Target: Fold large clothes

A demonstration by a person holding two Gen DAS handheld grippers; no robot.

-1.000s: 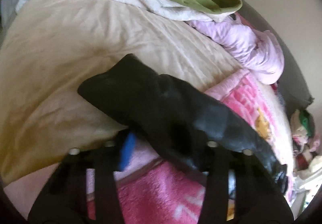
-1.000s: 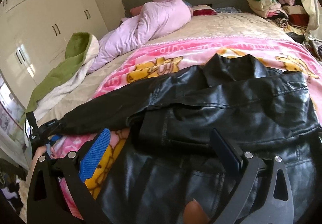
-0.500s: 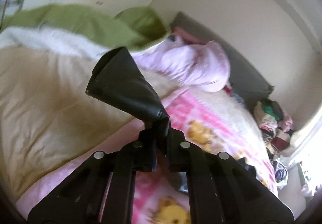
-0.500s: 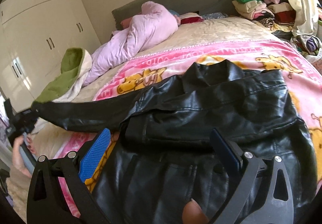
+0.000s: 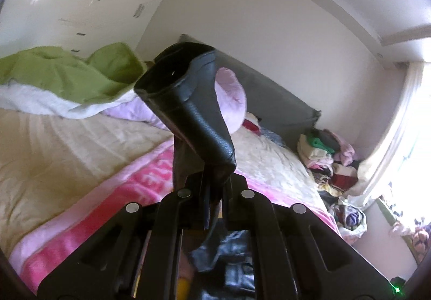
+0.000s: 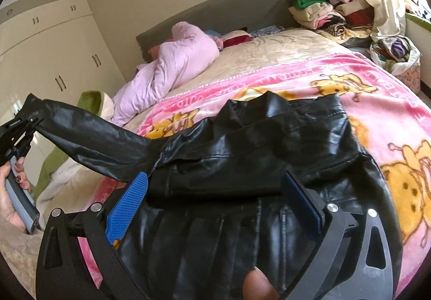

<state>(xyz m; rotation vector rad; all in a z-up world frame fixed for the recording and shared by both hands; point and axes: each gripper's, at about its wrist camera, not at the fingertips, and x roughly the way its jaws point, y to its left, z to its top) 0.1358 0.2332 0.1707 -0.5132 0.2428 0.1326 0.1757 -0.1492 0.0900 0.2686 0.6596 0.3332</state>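
Note:
A black leather jacket (image 6: 256,154) lies on the pink cartoon blanket (image 6: 382,100) on the bed. My left gripper (image 5: 212,186) is shut on the jacket's left sleeve near its cuff (image 5: 188,100) and holds it up off the bed. In the right wrist view the left gripper (image 6: 18,127) shows at the far left with the sleeve (image 6: 89,143) stretched out from the jacket body. My right gripper (image 6: 215,197) is open and empty, just above the jacket's lower body, with blue pads (image 6: 126,205) spread wide.
A lilac puffy garment (image 6: 172,68) lies near the grey headboard (image 6: 215,14). A green and white blanket (image 5: 62,81) is heaped at the left. Folded clothes (image 6: 326,9) are piled at the bed's far right. White wardrobes (image 6: 40,57) stand to the left.
My left gripper closed on the sleeve and raised it off the bed, drawing it out to the left. My right gripper stayed open over the jacket body.

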